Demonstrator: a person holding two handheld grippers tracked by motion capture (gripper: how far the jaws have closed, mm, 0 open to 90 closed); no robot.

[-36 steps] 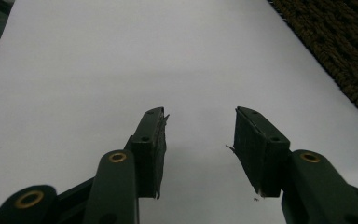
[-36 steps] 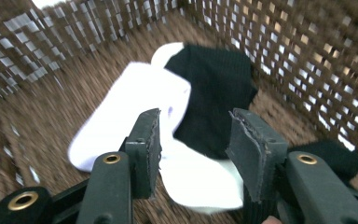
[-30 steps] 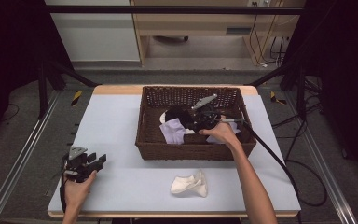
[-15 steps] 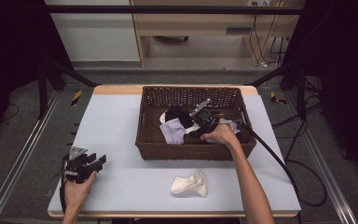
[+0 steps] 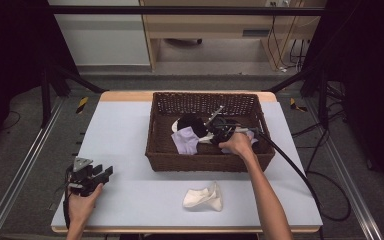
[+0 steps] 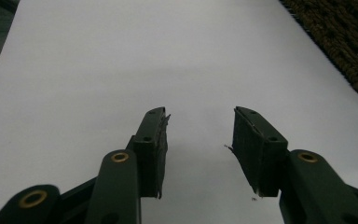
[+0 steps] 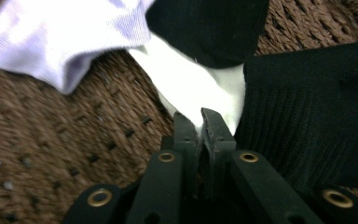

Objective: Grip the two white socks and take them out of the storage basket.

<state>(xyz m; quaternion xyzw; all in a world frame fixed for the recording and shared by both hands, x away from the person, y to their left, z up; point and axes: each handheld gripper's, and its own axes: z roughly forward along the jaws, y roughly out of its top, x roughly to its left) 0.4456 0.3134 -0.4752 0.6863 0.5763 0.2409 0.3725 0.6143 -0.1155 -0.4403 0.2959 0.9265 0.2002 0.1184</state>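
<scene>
Pale table [image 5: 130, 140], right tool [image 7: 200, 122] just closed, pinching white sock [image 7: 191, 91], left tool [image 6: 200, 140] wide apart.

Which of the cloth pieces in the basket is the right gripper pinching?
The white piece: the right gripper has just closed its jaws on its edge. The lavender piece lies apart to the side, and the black pieces sit beside the jaws, not between them.

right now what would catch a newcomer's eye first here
The brown wicker basket at the table's far middle, where the right hand-held gripper has just closed on a white sock among black and lilac ones. Nearer, a cream sock lies alone on the table, and the left hand-held gripper rests open at the near left.
</scene>
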